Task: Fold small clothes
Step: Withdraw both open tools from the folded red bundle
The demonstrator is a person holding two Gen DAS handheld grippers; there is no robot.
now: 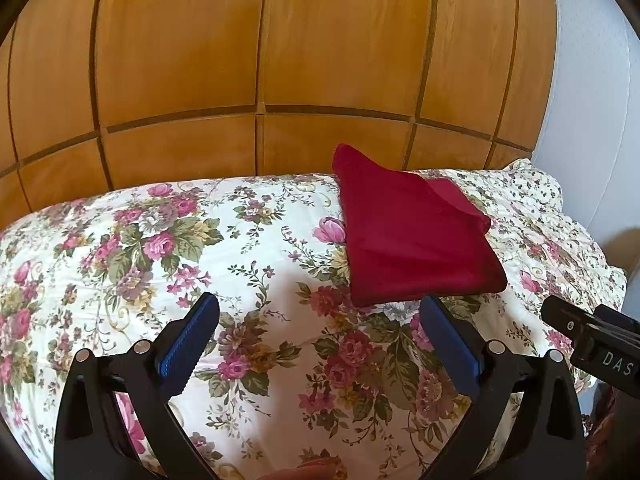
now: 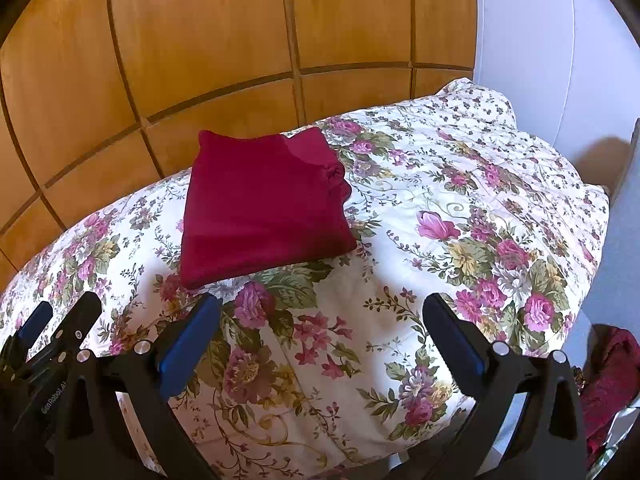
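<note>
Cloth (image 1: 412, 232), dark red and already folded into a neat square, lies flat on the floral bedspread (image 1: 240, 264) near the wooden wardrobe (image 1: 256, 60), likely set there as finished. Left gripper (image 1: 320, 336) and right gripper (image 2: 322, 336) hover just short of it, jaws wide apart and holding nothing.

A bed (image 1: 120, 280) covered with a cream quilt (image 2: 460, 200) printed with pink roses and green leaves carries the things. A dark red garment (image 1: 408, 236), folded into a neat rectangle, lies flat on the quilt near the wooden-panelled far side.
</note>
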